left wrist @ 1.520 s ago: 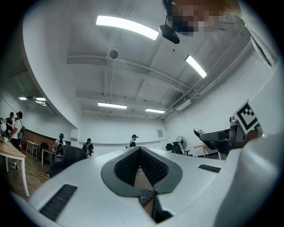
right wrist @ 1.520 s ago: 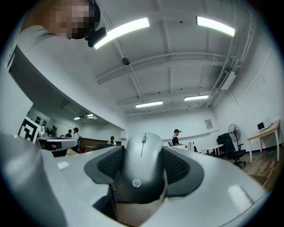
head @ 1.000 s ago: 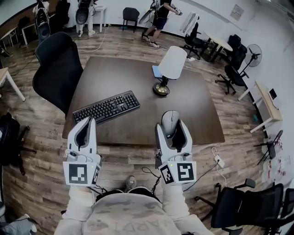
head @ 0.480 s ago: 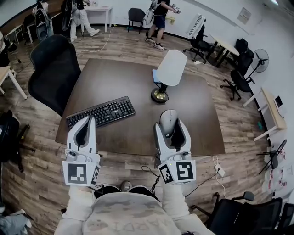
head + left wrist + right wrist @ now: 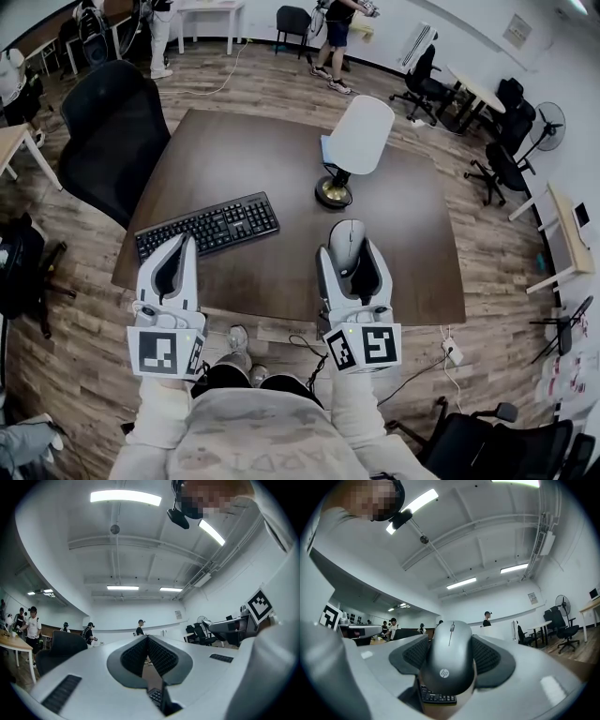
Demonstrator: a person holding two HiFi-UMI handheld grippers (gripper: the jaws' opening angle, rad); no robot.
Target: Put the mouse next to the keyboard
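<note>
A grey mouse is held between the pads of my right gripper, which is shut on it above the near right part of the brown table. The black keyboard lies at an angle on the table's near left, and a strip of it shows under the mouse. My left gripper hovers near the keyboard's front edge, its jaws closed together with nothing between them.
A desk lamp with a white shade and brass base stands behind the mouse, next to a blue pad. A black office chair stands at the table's left. People and more chairs are far back in the room.
The table, keyboard and lamp have shifted slightly in the head view as the head moved. Both grippers keep their places, and the mouse stays in the right one.
</note>
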